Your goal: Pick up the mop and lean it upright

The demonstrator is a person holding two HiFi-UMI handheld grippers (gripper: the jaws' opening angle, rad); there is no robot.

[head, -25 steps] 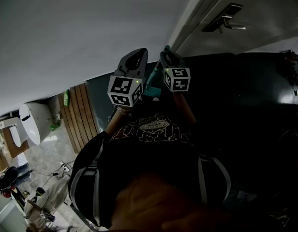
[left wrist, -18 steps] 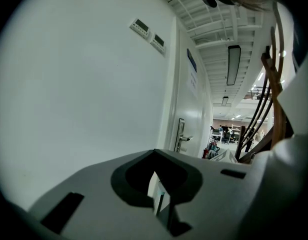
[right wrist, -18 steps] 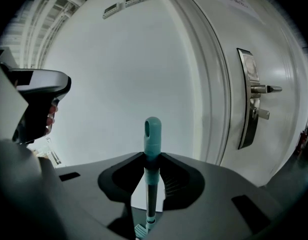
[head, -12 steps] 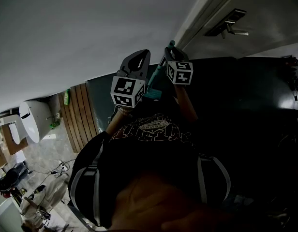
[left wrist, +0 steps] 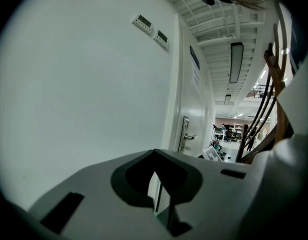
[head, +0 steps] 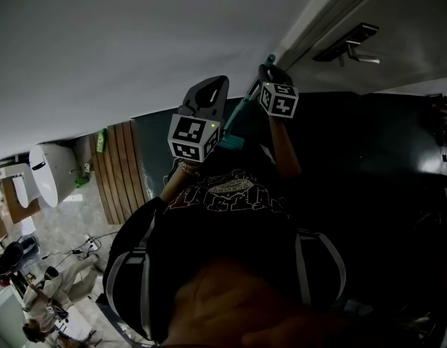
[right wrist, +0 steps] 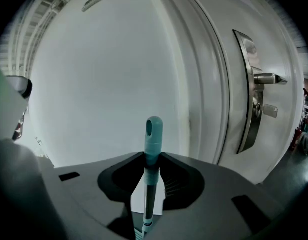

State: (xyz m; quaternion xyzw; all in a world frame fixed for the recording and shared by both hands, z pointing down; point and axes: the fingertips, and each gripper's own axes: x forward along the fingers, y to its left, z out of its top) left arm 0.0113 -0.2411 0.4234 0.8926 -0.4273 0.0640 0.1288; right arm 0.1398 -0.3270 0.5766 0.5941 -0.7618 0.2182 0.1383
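The mop shows as a thin teal handle (head: 247, 106) rising towards the white wall. In the right gripper view its rounded teal end cap (right wrist: 154, 133) sticks up past the jaws, close to the wall. My right gripper (head: 270, 72) is shut on the handle just below that cap, with the shaft (right wrist: 149, 194) running down between the jaws. My left gripper (head: 207, 93) hangs lower and to the left, beside the handle, its jaws closed together with nothing between them (left wrist: 155, 181). A teal mop fitting (head: 233, 142) shows below it. The mop head is hidden.
A white wall (head: 136, 42) fills the space ahead. To its right stands a white door with a metal lever handle (head: 350, 43), (right wrist: 264, 78). Wooden slats (head: 122, 172) and a white toilet (head: 46, 176) lie at lower left. The person's dark shirt (head: 231, 216) fills the foreground.
My right gripper has carried the mop handle up and to the right, nearer the door frame. The left gripper has shifted only slightly the same way.
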